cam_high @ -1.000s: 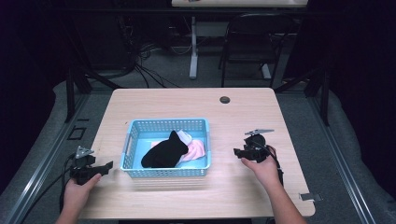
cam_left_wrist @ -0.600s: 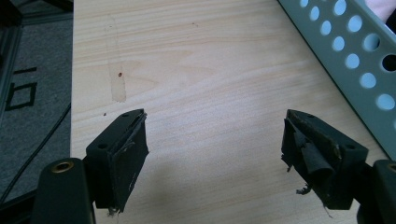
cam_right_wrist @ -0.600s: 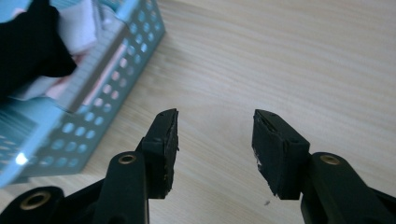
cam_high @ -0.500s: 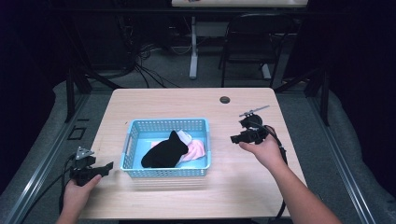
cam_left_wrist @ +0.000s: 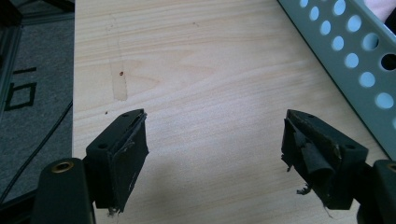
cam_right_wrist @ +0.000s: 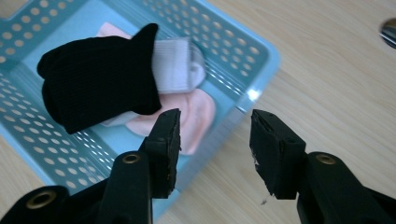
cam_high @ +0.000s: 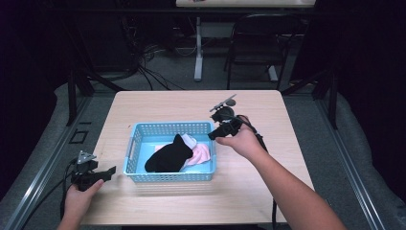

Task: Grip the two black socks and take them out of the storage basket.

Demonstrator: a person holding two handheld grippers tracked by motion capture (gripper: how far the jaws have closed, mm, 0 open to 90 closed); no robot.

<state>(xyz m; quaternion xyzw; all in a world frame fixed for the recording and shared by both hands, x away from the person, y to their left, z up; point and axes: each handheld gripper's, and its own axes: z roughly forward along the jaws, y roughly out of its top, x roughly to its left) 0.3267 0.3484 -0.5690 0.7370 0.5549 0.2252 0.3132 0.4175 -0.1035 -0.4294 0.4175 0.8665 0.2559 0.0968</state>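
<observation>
While my right tongs (cam_right_wrist: 212,149) hang over the near corner of the pale blue perforated plastic basket (cam_high: 136,143), jaws apart with nothing between them though they have just been closing a little, the black knitted sock (cam_right_wrist: 98,79) lies inside on top of a white ribbed sock (cam_right_wrist: 173,63) and a pale pink cloth (cam_right_wrist: 194,116). My left tongs (cam_left_wrist: 212,154) rest low over the light wooden table (cam_high: 158,105) just left of the basket, spread wide and empty. The black sock looks light, soft and floppy; I judge it will sag and may drag its neighbours along. Its raised cuff, pointing up near the white ribbing, seems the best place to pinch, clear of the pink cloth beneath. A small dark round disc (cam_high: 225,113) sits on the table beyond my right hand (cam_high: 244,141).
</observation>
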